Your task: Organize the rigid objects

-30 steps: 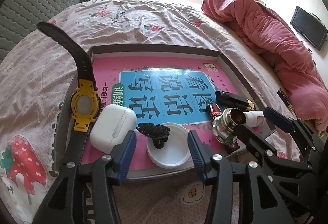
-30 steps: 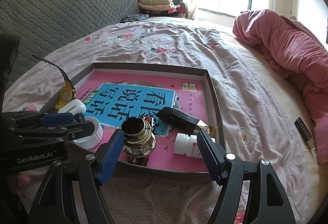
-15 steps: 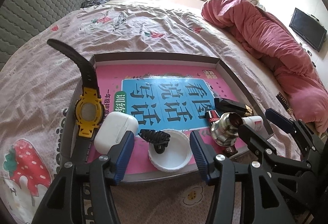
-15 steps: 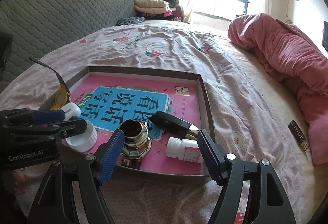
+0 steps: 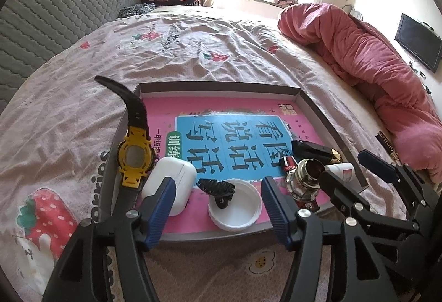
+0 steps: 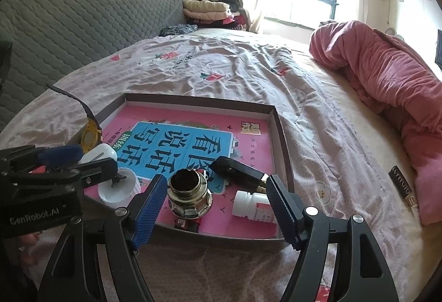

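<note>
left gripper open, angled down over tray

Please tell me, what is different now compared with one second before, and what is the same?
The left gripper has just been opening its jaws wider; nothing is pressed between them, and it lets go of nothing. The right gripper stayed open and empty. The watch, cap and metal fitting kept their places in the tray.
</note>
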`<state>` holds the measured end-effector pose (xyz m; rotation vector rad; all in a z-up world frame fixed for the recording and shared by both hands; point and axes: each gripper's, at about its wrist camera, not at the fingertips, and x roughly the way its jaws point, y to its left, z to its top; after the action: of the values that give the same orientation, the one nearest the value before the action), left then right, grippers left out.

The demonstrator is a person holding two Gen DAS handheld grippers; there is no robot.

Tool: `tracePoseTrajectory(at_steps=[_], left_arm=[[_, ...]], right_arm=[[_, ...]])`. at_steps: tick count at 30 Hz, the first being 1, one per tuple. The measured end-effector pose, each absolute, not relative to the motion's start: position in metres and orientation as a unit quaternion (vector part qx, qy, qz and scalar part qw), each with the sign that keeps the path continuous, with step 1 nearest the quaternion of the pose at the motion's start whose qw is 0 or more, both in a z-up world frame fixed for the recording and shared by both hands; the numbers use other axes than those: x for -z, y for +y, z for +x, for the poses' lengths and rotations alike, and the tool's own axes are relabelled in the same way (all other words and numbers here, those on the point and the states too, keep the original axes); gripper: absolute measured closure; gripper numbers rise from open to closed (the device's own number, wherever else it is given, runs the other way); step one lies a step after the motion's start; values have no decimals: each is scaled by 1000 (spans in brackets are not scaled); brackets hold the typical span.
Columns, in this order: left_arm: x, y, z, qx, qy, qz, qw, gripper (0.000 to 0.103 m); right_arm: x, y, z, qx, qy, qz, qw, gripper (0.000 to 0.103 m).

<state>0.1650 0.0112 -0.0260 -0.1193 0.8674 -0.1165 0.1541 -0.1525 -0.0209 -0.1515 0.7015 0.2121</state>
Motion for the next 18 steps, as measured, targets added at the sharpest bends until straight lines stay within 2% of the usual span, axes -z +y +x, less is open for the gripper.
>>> tracePoseTrajectory(at_steps=[18], left_arm=[[22,21,145,33,431,-58,900,39]], right_arm=[[19,-151,139,-92,362,-65,925,28]])
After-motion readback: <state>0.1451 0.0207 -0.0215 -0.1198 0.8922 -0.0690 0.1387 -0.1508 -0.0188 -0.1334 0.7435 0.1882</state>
